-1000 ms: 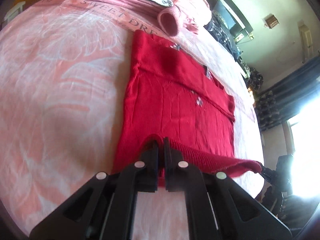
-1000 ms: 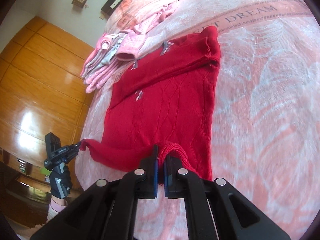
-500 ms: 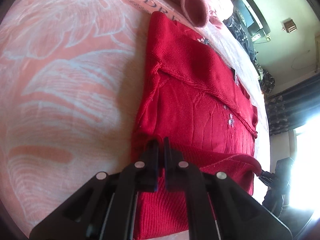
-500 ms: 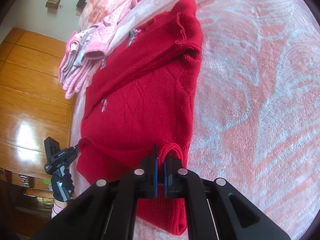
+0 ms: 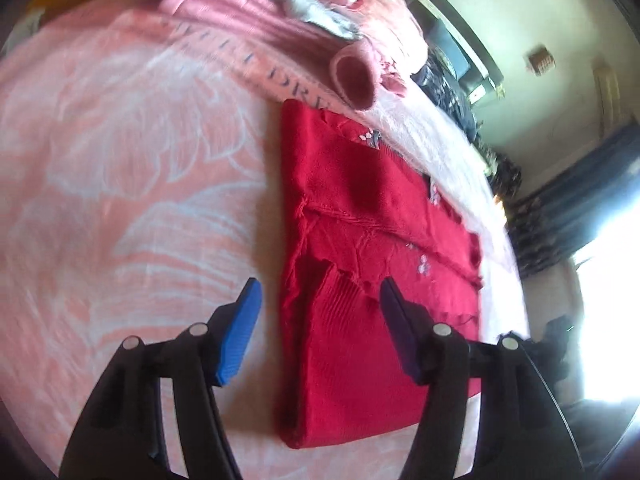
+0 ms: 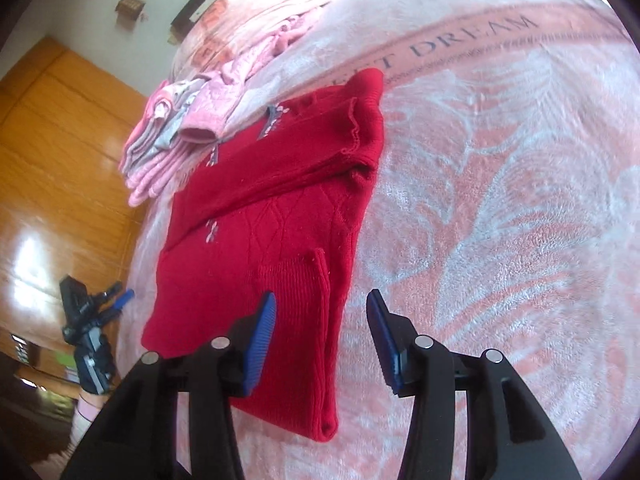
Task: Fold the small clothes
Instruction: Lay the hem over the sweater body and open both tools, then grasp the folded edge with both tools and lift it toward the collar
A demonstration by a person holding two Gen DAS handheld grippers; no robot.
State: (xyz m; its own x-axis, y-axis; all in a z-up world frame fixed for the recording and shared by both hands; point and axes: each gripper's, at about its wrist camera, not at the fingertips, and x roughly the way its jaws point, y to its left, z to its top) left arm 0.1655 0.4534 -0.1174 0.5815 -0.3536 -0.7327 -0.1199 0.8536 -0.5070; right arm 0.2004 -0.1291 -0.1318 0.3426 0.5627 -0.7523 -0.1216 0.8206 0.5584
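A small red knit sweater (image 5: 360, 248) (image 6: 280, 208) lies folded on the pink blanket, its ribbed hem turned up over the body. My left gripper (image 5: 318, 300) hovers open above the sweater's near left corner, blue pads apart, nothing held. My right gripper (image 6: 320, 312) stands open over the sweater's near right edge, holding nothing. The left gripper (image 6: 120, 300) also shows at the far side of the sweater in the right wrist view. The right gripper is a dark blur at the right edge of the left wrist view.
A pink flowered blanket (image 5: 120, 184) (image 6: 500, 200) covers the bed. A pile of folded pink and grey clothes (image 5: 304, 12) (image 6: 184, 128) sits just beyond the sweater. Orange wooden panels (image 6: 52, 160) stand past the bed's left side. A bright window (image 5: 600, 300) is at the right.
Both grippers have opened and let go of the sweater's hem, which now lies folded over the body. Both have drawn back and up from the cloth.
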